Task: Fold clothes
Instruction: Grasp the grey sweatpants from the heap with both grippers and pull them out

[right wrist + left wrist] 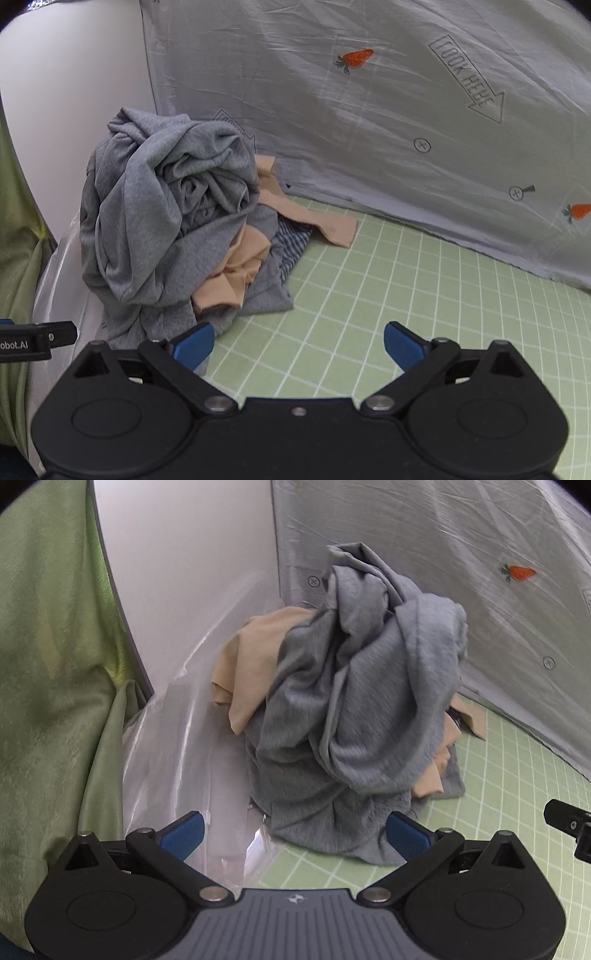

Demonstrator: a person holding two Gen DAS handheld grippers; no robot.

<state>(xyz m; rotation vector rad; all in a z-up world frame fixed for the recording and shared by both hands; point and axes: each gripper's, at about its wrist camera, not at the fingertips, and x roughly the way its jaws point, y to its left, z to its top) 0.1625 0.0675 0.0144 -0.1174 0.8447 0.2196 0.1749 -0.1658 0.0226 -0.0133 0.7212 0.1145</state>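
A crumpled heap of clothes lies in the far left corner of the green checked surface point(388, 280). A grey garment point(362, 709) point(162, 206) tops the heap. Under it lie a beige garment point(251, 653) point(236, 266) and a bit of blue striped cloth point(293, 243). My left gripper point(295, 836) is open just in front of the heap's near hem, nothing between its blue pads. My right gripper point(299, 343) is open too, over the checked surface to the right of the heap; its left fingertip point(195, 343) is close to the grey hem.
A grey sheet with carrot prints point(369, 110) hangs as a back wall. A white panel point(177, 554) stands to the left, with clear plastic film point(177, 746) at its foot and green fabric point(48, 664) beyond. The checked surface point(517, 775) extends right of the heap.
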